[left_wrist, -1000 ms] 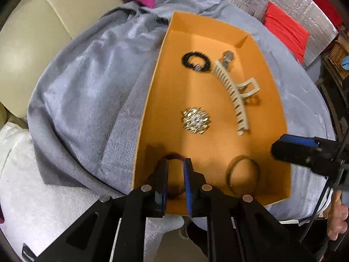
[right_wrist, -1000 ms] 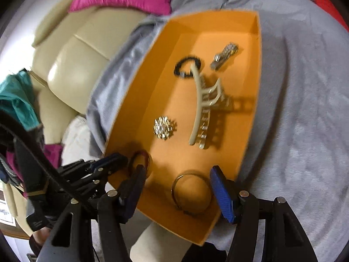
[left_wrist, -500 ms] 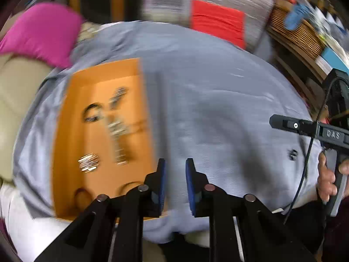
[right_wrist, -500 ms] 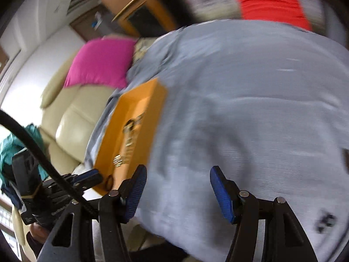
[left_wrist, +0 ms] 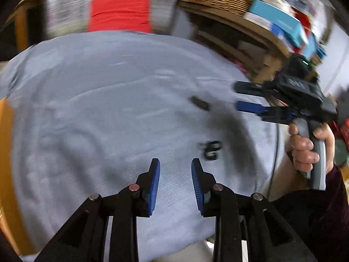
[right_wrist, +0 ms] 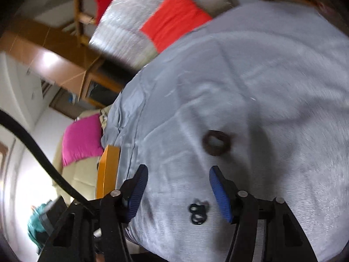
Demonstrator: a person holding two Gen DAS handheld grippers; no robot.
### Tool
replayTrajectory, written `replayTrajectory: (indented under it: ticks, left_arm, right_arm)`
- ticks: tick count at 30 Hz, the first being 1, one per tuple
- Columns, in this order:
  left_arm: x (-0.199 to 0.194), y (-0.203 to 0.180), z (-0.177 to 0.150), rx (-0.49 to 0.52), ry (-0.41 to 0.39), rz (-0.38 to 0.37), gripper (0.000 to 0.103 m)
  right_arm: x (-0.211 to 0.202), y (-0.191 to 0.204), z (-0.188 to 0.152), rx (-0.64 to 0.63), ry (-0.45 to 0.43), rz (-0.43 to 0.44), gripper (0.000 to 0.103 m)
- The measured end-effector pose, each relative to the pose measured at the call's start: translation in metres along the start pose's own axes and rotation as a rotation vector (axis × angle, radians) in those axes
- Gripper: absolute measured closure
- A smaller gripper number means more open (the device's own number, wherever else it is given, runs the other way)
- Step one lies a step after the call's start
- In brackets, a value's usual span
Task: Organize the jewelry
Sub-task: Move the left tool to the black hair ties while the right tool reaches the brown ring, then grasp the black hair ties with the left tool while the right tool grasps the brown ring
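Having swung off the orange box (right_wrist: 108, 172), left gripper (left_wrist: 175, 170) jaws opening, right gripper (right_wrist: 178, 181) closing, both empty.

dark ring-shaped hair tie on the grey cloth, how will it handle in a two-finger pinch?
The dark hair tie looks soft and fuzzy, so it will probably squash and flop. It lies flat on the grey cloth, so rolling seems unlikely. Likely light; a push may drag it.

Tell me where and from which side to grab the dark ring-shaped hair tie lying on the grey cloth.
Likely best from above: the hair tie lies flat on the grey cloth. Pinch one side of its band, one finger in the hole, one outside.
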State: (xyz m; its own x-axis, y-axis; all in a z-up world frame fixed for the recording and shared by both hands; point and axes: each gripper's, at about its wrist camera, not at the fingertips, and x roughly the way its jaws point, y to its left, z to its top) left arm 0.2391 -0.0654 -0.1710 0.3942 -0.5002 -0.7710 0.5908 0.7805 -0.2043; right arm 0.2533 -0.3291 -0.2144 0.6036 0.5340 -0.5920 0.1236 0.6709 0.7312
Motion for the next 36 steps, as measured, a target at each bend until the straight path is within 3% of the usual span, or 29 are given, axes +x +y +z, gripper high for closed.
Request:
replayTrajectory:
  ticks: [7,12,19,26,30,33,36]
  left_arm:
    - [0.048,-0.023,0.003,0.087,0.004,-0.14,0.073]
    - [0.063,-0.034,0.005,0.117,0.031,-0.194,0.073]
    - [0.077,-0.051,0.012,0.159,0.054,-0.173,0.073]
    - [0.076,-0.036,0.014,0.079,0.055,-0.142,0.073]
    - [0.074,-0.031,0.013,0.085,0.05,-0.098,0.073]
    - [0.072,-0.027,0.011,0.072,0.062,-0.106,0.073]
    - [0.068,-0.031,0.007,0.099,0.064,-0.11,0.073]
  right_arm:
    - [-0.011,-0.021,0.011,0.056,-0.039,0.032,0.048]
    - [-0.011,-0.029,0.012,0.066,-0.035,0.021,0.048]
    - [-0.002,-0.029,0.015,0.054,-0.003,0.013,0.048]
    - [0.026,-0.029,0.022,0.068,0.066,0.028,0.048]
    - [0.046,-0.029,0.027,0.073,0.091,-0.016,0.049]
    - [0.062,-0.034,0.03,0.085,0.108,-0.071,0.062]
    - [0.073,-0.039,0.03,0.111,0.131,-0.118,0.064]
